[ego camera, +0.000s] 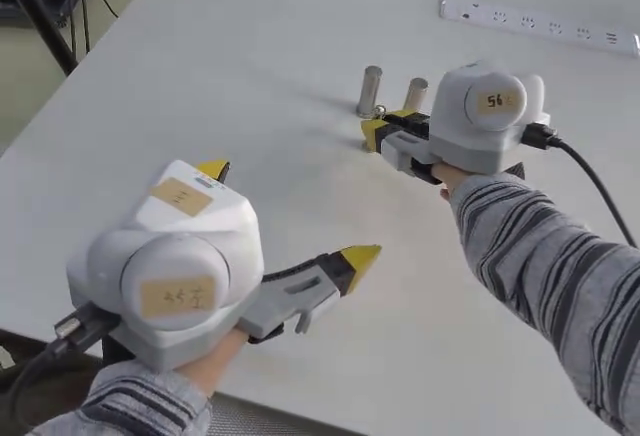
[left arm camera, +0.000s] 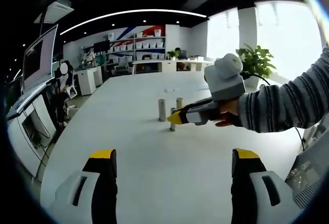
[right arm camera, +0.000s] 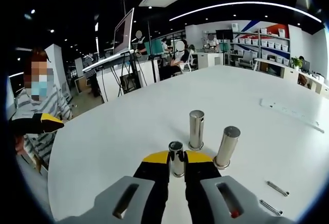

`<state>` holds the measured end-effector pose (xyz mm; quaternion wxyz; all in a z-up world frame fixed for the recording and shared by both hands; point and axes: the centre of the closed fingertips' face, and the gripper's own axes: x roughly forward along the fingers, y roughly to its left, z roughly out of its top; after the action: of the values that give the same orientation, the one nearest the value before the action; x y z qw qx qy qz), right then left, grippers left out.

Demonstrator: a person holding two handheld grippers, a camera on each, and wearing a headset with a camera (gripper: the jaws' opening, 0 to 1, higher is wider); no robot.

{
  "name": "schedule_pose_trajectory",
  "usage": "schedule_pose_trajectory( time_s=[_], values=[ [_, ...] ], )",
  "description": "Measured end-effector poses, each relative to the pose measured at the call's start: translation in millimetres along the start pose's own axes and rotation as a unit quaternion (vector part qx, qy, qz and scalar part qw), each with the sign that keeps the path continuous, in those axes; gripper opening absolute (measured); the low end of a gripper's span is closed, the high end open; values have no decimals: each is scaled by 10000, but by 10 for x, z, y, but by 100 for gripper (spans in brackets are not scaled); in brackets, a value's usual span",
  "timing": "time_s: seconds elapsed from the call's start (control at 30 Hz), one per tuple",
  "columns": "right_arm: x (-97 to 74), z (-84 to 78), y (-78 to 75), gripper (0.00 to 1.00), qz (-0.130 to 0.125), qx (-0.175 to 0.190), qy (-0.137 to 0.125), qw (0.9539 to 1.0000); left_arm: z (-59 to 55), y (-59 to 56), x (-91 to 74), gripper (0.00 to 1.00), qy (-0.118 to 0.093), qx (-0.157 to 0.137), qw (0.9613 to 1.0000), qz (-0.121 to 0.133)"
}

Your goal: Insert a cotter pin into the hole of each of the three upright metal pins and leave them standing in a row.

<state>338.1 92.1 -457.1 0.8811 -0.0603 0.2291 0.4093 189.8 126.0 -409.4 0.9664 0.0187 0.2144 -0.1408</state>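
**Head view, centre right:** right gripper (ego camera: pixel 385 136), in a hand w/ striped sleeve (ego camera: pixel 540 266), yellow tips pinched low over white table (ego camera: pixel 250 56). Just behind tips, two metal pins standing close together, not touching: back pin (ego camera: pixel 371 91) at left, right pin (ego camera: pixel 415 94) beside it. Upper right of frame: power strip (ego camera: pixel 540 24), well apart from pins.

**Right gripper view, bottom centre:** jaws pressed onto gripped pin (right arm camera: pixel 176 158), upright between yellow tips. Back pin (right arm camera: pixel 196 129) just beyond it; right pin (right arm camera: pixel 226 147) just beside, toward frame right. Lower right of frame: two cotter pins (right arm camera: pixel 277 188) (right arm camera: pixel 271 207) flat on table, near right pin but apart from it (holes in metal pins too small to make out).

**Head view, lower left:** left gripper (ego camera: pixel 287 211), jaws spread wide, nothing between, above table nr front edge.

**Left gripper view, bottom:** same spread tips; at centre, right gripper (left arm camera: pixel 175 117) w/ the three pins at its tip.
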Motion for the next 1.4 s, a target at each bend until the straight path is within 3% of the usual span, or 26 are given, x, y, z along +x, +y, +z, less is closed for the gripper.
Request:
schedule_pose_trajectory(
  time_s=[0.3,0.63,1.03,1.4],
  values=[
    [-108,-48,10,4,64,-122,67,9999,-6,3,3,91,23,-23,10000,-14],
    [-385,-146,18,4,126,-463,175,9987,17,-29,5,91,-2,59,10000,-67],
    [-666,-241,44,4,407,-704,242,9964,31,-91,14,90,-18,108,9997,-200],
    [-829,-369,192,4,585,-871,336,9939,23,-140,16,89,11,220,9994,-278]
  ],
)
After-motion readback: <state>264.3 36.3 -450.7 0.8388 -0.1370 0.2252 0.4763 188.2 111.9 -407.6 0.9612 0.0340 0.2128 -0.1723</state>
